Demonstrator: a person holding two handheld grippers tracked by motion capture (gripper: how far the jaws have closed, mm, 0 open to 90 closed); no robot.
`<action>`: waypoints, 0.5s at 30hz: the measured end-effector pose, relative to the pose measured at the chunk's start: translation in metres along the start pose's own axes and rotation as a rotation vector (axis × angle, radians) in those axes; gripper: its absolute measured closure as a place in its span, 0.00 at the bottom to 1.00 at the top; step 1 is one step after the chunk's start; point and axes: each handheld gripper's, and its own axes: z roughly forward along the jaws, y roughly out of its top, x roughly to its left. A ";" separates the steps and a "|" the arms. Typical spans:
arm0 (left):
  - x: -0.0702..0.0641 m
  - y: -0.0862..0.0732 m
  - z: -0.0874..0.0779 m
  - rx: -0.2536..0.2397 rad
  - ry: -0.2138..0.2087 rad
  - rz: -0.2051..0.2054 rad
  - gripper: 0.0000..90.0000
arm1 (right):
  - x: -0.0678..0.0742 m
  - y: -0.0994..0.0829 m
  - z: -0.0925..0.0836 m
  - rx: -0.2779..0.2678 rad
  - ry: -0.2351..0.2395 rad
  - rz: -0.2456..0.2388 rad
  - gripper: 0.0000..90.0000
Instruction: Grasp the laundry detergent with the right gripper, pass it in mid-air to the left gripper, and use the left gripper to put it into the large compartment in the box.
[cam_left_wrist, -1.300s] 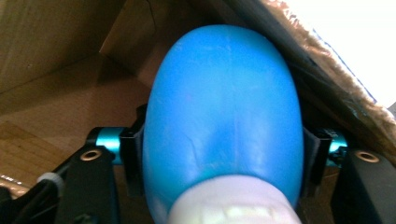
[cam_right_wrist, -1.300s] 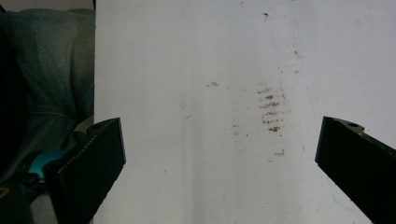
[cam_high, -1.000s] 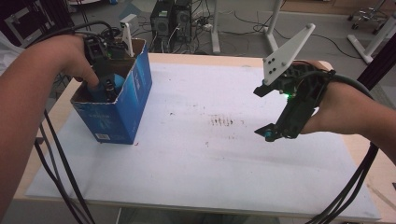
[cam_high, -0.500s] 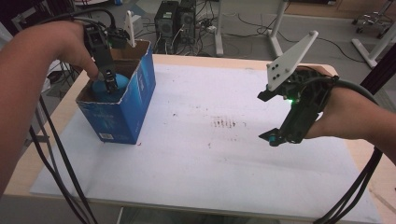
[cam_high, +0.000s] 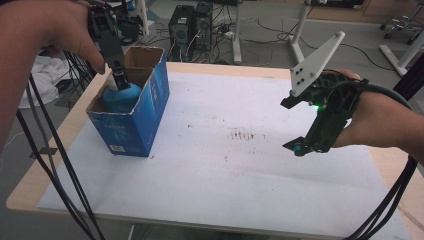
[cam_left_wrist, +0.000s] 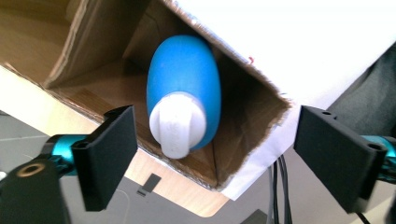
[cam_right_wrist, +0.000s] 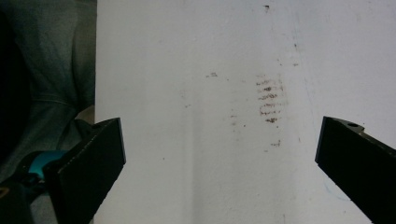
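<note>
A white-covered counter (cam_high: 210, 165) carries a blue box (cam_high: 131, 116); the bottle (cam_high: 120, 96) sits inside, apparently just dropped. Left tongs (cam_left_wrist: 212, 154) have just been spreading, released above its cap (cam_left_wrist: 177, 123). Right tongs (cam_right_wrist: 219, 163) hang wide, empty, likely waiting.

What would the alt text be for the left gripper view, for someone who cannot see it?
A blue bottle with a white cap lies inside an open cardboard box, seen from above. The left tongs hang over it, their two black jaws apart and touching nothing, having just been opening.
</note>
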 end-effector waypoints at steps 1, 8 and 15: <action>0.000 0.000 0.000 0.000 0.000 0.000 0.13 | 0.000 0.000 -0.001 0.001 -0.001 0.001 0.01; -0.022 0.013 -0.019 -0.012 0.016 0.088 0.11 | -0.002 -0.001 -0.004 0.015 0.002 0.004 0.01; -0.042 0.026 -0.024 -0.021 0.003 0.184 0.08 | -0.004 -0.002 -0.010 0.047 0.007 0.007 0.01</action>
